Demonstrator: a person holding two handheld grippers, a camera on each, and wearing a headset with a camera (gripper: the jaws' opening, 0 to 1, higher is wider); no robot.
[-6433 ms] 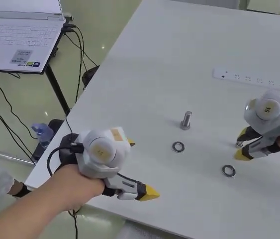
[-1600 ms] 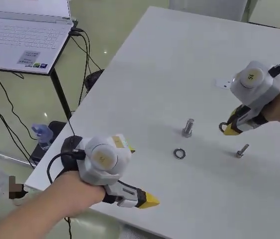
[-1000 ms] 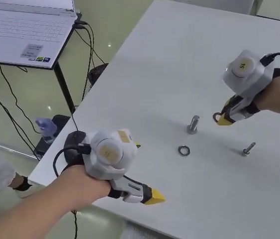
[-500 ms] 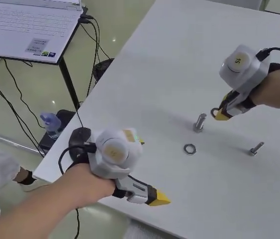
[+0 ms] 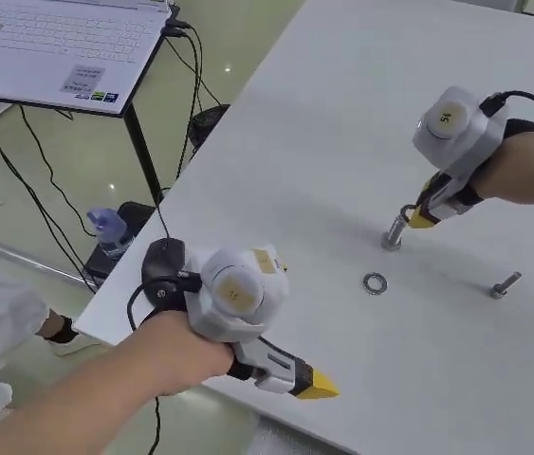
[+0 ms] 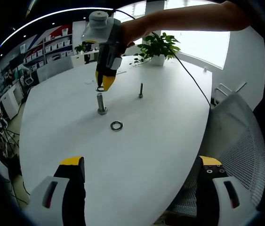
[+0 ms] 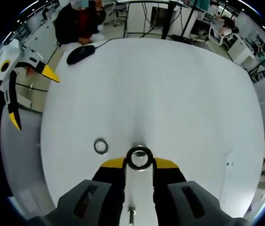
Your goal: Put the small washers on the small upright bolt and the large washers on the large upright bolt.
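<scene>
Yellow-tipped right gripper (image 5: 414, 219) pinches a washer (image 7: 139, 157) just above the large upright bolt (image 5: 395, 232); the left gripper (image 6: 140, 162) hangs wide open near the table (image 5: 323, 114) edge. Released off-centre, the ring could catch the bolt's tip and skitter off towards the loose washer (image 5: 375, 282).

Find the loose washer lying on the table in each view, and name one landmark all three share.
Head view: washer right of centre, on the table.
Left gripper view: just above and left of centre.
Right gripper view: lower left of centre.
Shared landmark: the held washer, close by in all three.
</scene>
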